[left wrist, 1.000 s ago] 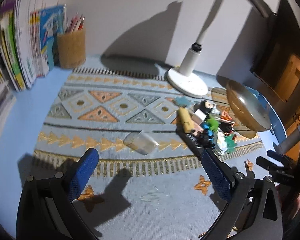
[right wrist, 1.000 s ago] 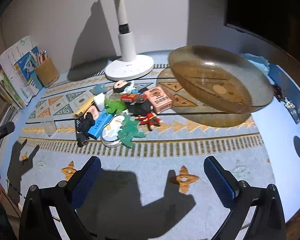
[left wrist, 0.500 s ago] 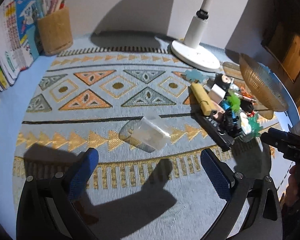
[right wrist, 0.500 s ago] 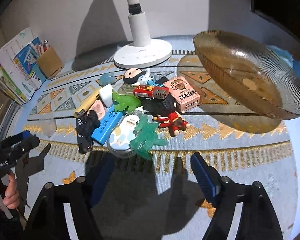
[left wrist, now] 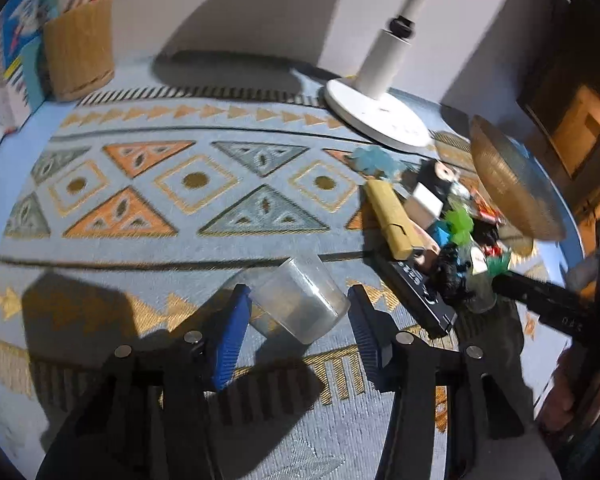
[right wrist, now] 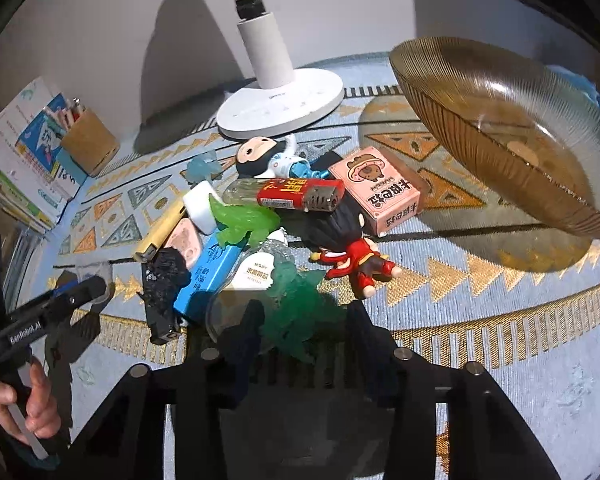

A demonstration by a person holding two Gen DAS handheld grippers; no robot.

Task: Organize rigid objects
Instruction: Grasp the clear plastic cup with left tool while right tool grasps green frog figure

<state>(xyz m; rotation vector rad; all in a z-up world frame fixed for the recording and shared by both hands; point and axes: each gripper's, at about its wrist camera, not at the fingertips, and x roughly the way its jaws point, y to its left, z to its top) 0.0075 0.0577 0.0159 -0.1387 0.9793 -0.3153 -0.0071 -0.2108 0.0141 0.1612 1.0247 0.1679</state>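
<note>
two grippers are engaged at once, each narrowing on its own item; nearest in the left wrist view, the left gripper (left wrist: 298,320) straddles a small clear plastic cup (left wrist: 300,304) lying on its side on the patterned blue and orange woven mat (left wrist: 140,208); its blue-padded jaws are closing, the left pad at or against the cup wall, the right pad just beside the rim with a narrow gap showing, so no firm clamp is evident yet; nearest in the right wrist view, the right gripper (right wrist: 304,328) is closing around a translucent dark-green plastic figure (right wrist: 300,308) at the near edge of the pile; pad contact cannot be confirmed, as the fingers sit in shadow.

beyond the green figure lie a round white tape case (right wrist: 256,272), a blue rectangular box (right wrist: 204,276), a red-suited doll figure (right wrist: 356,260), a red lighter (right wrist: 292,194) and a pink card box (right wrist: 380,196); further right, the tilted amber ribbed glass bowl (right wrist: 500,132); farthest, the white lamp base (right wrist: 280,108).

likely faults: the cup, round and thin-walled, may roll out or squirt forward if the pads meet it off-centre; the right jaws may also pinch the tape case touching the green figure, or drag neighbouring items and disturb the pile.
</note>
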